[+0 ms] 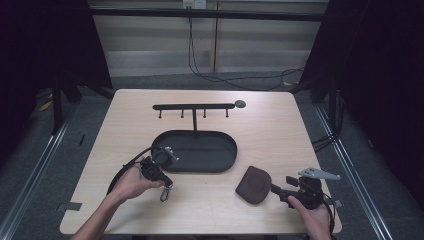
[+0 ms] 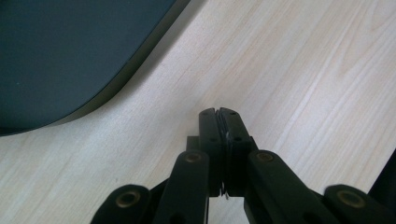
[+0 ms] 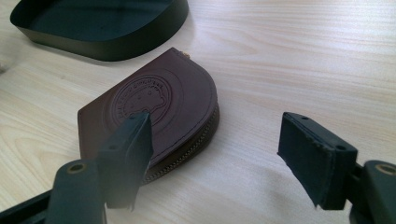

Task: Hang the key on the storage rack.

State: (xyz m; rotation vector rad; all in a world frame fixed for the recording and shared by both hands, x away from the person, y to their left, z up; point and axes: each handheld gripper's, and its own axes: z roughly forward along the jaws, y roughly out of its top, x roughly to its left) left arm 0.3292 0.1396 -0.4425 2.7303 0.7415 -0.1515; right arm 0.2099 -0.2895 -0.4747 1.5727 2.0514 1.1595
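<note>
A small metal key clasp [image 1: 164, 193] hangs at the tips of my left gripper [image 1: 169, 183], just in front of the black oval tray [image 1: 227, 162]. In the left gripper view the jaws [image 2: 218, 112] are pressed together over bare wood, with a sliver of metal [image 2: 225, 195] low between them. A brown leather coin pouch [image 1: 253, 184] lies on the table at the right. My right gripper [image 1: 280, 186] stands open beside it. In the right gripper view the left jaw overlaps the embossed pouch [image 3: 159, 102], the right jaw is over bare table, and neither pad presses on it [image 3: 215, 123].
A black hook rack [image 1: 195, 106] stands behind the tray on a post. A small round disc [image 1: 240, 104] sits at its right end. The tray's wall [image 3: 107, 46] lies beyond the pouch, and its curved corner [image 2: 70, 56] is close to the left jaws.
</note>
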